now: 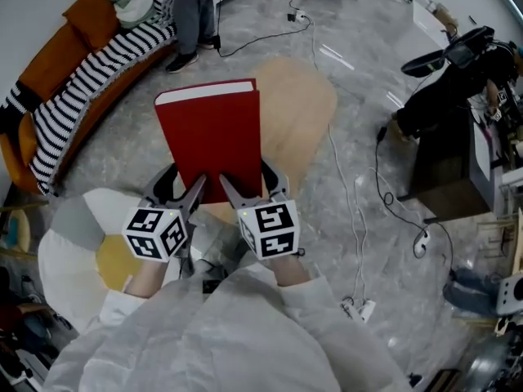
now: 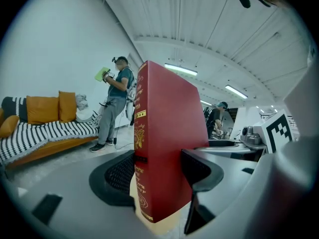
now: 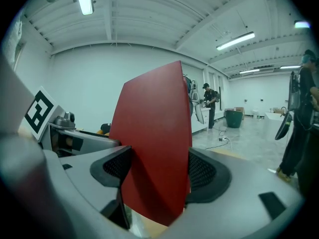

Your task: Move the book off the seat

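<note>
Fingers (image 2: 204, 171) of our left gripper (image 1: 181, 188) and right gripper (image 1: 252, 188) were clamped side by side on the near edge of the red book (image 1: 211, 137). It sat at frame centre, over the pale wooden seat (image 1: 304, 109). We judged it stiff and fairly heavy, with a smooth cover that might slip. Deep holds near both lower corners seemed wisest, as most of it hung beyond the jaws.
</note>
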`<action>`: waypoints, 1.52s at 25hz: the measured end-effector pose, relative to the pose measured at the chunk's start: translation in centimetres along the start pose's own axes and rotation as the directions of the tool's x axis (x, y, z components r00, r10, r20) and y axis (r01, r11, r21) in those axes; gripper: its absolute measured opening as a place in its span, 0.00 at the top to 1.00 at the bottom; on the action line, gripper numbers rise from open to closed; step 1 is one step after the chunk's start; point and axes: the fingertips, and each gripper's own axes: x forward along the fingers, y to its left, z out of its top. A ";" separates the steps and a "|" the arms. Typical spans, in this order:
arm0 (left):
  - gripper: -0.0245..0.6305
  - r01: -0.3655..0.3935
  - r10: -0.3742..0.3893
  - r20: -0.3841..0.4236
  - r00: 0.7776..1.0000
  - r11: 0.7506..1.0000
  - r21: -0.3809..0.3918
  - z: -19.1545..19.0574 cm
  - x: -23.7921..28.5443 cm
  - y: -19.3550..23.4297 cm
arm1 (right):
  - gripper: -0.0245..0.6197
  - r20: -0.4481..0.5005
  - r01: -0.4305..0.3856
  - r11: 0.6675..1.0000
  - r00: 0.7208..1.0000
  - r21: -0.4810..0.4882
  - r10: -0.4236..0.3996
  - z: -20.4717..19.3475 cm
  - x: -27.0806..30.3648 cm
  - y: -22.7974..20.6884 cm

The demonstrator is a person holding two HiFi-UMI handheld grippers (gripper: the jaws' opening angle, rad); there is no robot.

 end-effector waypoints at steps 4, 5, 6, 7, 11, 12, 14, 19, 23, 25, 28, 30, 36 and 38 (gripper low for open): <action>0.52 0.019 -0.019 -0.022 1.000 1.000 0.002 0.3 4.1 -1.0 | 0.42 -0.013 0.018 1.000 1.000 0.019 -0.018 -0.2 1.0 -3.9; 0.52 0.021 -0.021 -0.023 1.000 1.000 0.001 0.4 5.1 -1.4 | 0.42 -0.016 0.020 1.000 1.000 0.020 -0.020 -0.2 1.2 -5.0; 0.52 0.021 -0.021 -0.023 1.000 1.000 0.001 0.6 6.2 -1.9 | 0.43 -0.017 0.021 1.000 1.000 0.021 -0.021 -0.2 1.3 -6.2; 0.52 0.022 -0.022 -0.023 0.999 1.000 0.001 0.7 7.2 -2.4 | 0.43 -0.018 0.023 0.999 1.000 0.023 -0.022 -0.1 1.4 -7.3; 0.52 0.028 -0.028 -0.031 0.999 1.000 0.006 1.2 10.8 -3.9 | 0.43 -0.020 0.029 0.999 0.999 0.029 -0.029 0.0 1.9 -11.2; 0.52 0.029 -0.028 -0.032 0.999 1.000 0.007 1.3 11.7 -4.2 | 0.43 -0.020 0.031 0.999 0.999 0.031 -0.031 0.0 2.1 -12.1; 0.52 0.029 -0.029 -0.033 0.999 1.000 0.006 1.4 13.3 -4.9 | 0.43 -0.020 0.036 0.999 0.999 0.036 -0.035 0.0 2.3 -13.8; 0.52 0.030 -0.030 -0.038 0.999 1.000 0.004 1.3 16.4 -6.6 | 0.43 -0.028 0.037 0.999 0.999 0.037 -0.036 -0.4 2.4 -17.4; 0.52 0.033 -0.032 -0.052 0.998 0.999 0.014 1.3 18.0 -7.3 | 0.43 -0.026 0.042 0.997 0.999 0.062 -0.040 -0.7 2.5 -19.0; 0.52 0.036 -0.035 -0.067 0.997 0.999 0.013 0.9 18.4 -7.5 | 0.43 -0.032 0.048 0.996 0.998 0.075 -0.046 -1.2 2.5 -19.4; 0.52 0.039 -0.039 -0.090 0.995 0.999 0.000 0.5 18.8 -7.2 | 0.43 -0.038 0.058 0.995 0.998 0.087 -0.055 -1.7 2.8 -19.5; 0.52 0.042 -0.043 -0.101 0.994 0.999 -0.002 0.3 18.9 -6.9 | 0.43 -0.046 0.065 0.993 0.997 0.102 -0.060 -2.0 3.0 -19.5; 0.52 0.060 -0.061 -0.159 0.985 0.998 -0.010 -1.0 19.7 -6.0 | 0.43 -0.088 0.090 0.985 0.993 0.147 -0.078 -3.7 3.8 -19.3; 0.52 0.057 -0.059 -0.179 0.982 0.998 -0.015 -1.6 19.9 -5.6 | 0.43 -0.107 0.091 0.983 0.991 0.159 -0.074 -4.4 4.2 -19.3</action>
